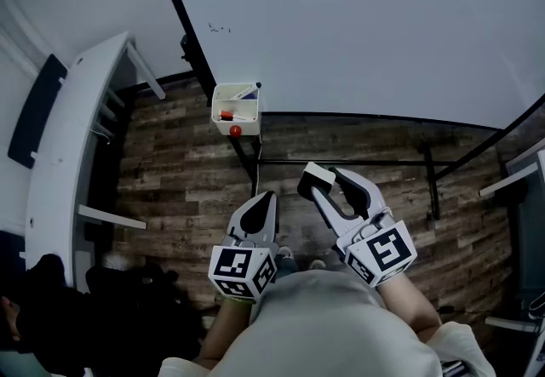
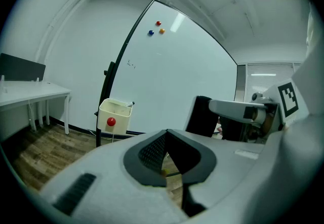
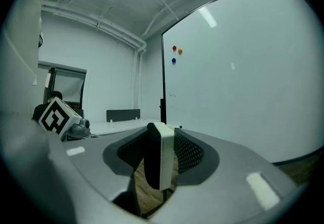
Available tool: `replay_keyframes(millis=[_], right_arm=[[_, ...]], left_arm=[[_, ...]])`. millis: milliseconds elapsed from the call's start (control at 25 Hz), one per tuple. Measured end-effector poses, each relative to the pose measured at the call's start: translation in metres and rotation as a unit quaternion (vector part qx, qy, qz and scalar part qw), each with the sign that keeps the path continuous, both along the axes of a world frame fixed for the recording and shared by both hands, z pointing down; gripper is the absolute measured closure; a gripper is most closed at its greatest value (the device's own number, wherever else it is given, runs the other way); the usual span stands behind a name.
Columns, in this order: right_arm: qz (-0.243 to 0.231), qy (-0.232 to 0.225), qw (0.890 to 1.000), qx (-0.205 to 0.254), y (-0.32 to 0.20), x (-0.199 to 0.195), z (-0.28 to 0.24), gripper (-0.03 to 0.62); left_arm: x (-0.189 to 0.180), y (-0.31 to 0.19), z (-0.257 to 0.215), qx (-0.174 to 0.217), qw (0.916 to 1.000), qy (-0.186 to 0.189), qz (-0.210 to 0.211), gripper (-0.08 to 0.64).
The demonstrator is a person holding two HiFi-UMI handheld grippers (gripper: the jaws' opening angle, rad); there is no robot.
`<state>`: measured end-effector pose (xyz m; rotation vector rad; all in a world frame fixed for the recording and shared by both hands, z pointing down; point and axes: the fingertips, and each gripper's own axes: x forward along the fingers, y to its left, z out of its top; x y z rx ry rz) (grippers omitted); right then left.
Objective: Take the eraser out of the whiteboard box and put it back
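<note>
Whiteboard (image 1: 366, 26) backdrop | right claw (image 1: 328, 184) grasping eraser (image 3: 166, 160) | left claw (image 1: 266, 198) clenched, empty | whiteboard box (image 1: 236, 103) well ahead

L gripper (image 1: 265, 199): low centre of head view; jaws together, nothing betw. them; tips point away from body, tilted slightly down. R gripper (image 1: 329, 183): just beside L, reaching a bit further out, approx. level; jaws apart but clamped on eraser (image 1: 316, 173), held on edge betw. pads. R forearm (image 1: 415, 305) bare, extended fwd from torso.
</note>
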<state>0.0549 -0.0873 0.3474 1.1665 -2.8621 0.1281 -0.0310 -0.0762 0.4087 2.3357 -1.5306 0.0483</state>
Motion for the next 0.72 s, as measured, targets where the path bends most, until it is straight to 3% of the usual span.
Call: replay_keyframes(millis=[720], right_arm=[[-0.015,-0.016,1.000,0.002,0.010,0.006,-0.001,0.422]], left_arm=[[0.009,0.005,-0.005,0.011,0.9997,-0.022,-0.008,0.555]])
